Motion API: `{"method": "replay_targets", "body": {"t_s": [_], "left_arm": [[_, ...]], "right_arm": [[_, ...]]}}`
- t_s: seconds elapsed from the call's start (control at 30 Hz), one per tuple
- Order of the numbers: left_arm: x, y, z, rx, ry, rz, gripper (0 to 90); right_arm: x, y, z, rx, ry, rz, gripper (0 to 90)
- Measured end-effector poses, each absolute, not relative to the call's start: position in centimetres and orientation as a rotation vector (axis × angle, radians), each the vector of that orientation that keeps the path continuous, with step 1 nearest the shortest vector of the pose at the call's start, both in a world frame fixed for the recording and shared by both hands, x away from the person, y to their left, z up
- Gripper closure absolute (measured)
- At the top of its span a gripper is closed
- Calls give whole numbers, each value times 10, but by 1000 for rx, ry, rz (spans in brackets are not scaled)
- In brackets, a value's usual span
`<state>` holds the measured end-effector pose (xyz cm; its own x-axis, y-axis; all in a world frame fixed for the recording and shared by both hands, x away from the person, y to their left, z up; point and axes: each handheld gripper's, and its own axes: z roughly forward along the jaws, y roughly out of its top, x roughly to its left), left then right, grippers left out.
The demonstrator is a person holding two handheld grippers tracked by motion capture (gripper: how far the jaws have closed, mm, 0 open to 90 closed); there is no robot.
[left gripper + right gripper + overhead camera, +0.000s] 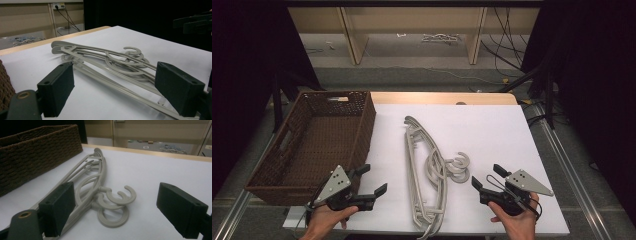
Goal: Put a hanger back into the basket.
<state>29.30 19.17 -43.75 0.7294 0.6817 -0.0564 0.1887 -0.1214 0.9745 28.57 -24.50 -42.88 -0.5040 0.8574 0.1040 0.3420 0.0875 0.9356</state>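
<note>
Both claws, left (371,179) and right (487,176), gape wide and empty beside unmarked grey hangers (427,170), near an unlabelled wicker basket (314,145)

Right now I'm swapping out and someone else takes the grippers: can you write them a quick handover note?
Left gripper: open, holding nothing, low near the basket.
Right gripper: open, holding nothing, right of the hangers.
Hangers: a grey stack flat on the white table, hooks toward the right gripper.
Basket: brown wicker, on the left; no hangers inside.
Done: nothing picked up yet.
Left: probably grasp the hangers; every one is still on the table.
</note>
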Motion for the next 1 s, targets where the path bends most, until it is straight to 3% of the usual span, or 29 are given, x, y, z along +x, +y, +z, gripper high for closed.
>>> {"method": "replay_targets", "body": {"t_s": [0.37,0.53,1.0], "left_arm": [[293,191,-437,1673,707,487,156],[293,192,-437,1676,703,497,157],[293,192,-438,1680,704,503,157]], "right_arm": [[286,-244,-430,1182,1920,1385,176],[289,-242,-431,1192,1955,1414,265],[296,-219,-434,1291,2182,1345,291]]}}
